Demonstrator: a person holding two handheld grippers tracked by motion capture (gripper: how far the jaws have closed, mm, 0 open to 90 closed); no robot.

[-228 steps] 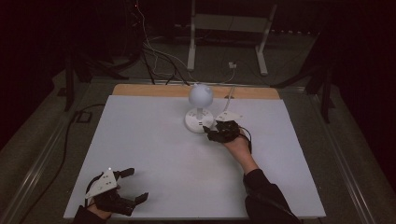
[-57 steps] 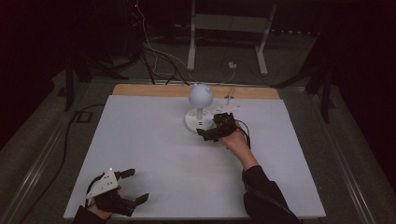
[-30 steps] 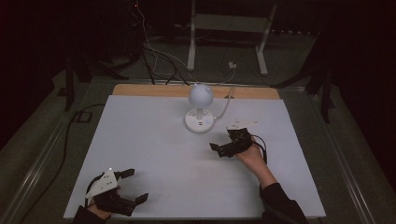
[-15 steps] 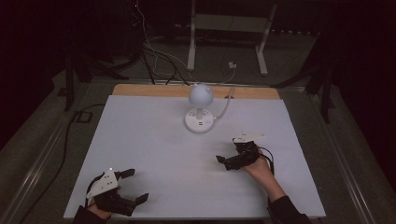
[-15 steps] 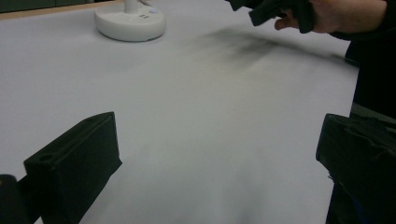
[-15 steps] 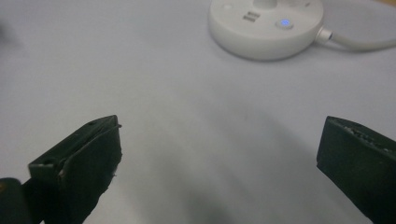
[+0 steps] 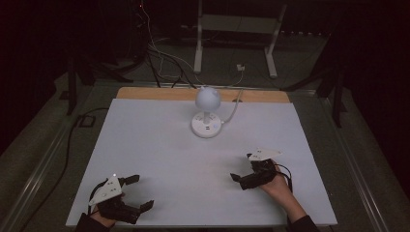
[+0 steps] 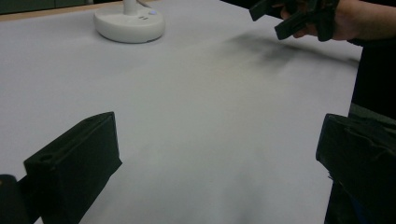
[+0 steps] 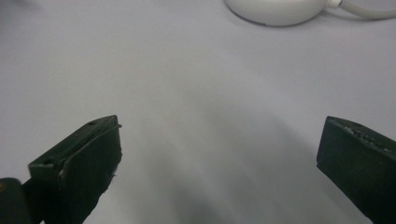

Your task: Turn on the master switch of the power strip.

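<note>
So the desk (image 7: 159, 145) is the big thing here, covered in a plain white sheet with a strip of bare wood showing along the far edge. Sitting toward the far middle of it is a small white lamp (image 7: 207, 116): round flat base, short stem, ball-shaped head on top, and a white cord (image 7: 233, 108) running off the back of the desk to the floor. In the left gripper view you can see the base (image 8: 129, 23) with a little lit button on it.

The right tongs (image 7: 243, 170) are down near the person's side, right of centre, well apart from the lamp and pointing leftish across the sheet. Jaws are spread wide with nothing between them, just bare white sheet in the right gripper view.

The left tongs (image 7: 140, 192) are at the near left corner, also spread wide and empty, resting low over the sheet. Both are far from the lamp, and well apart from each other.
</note>
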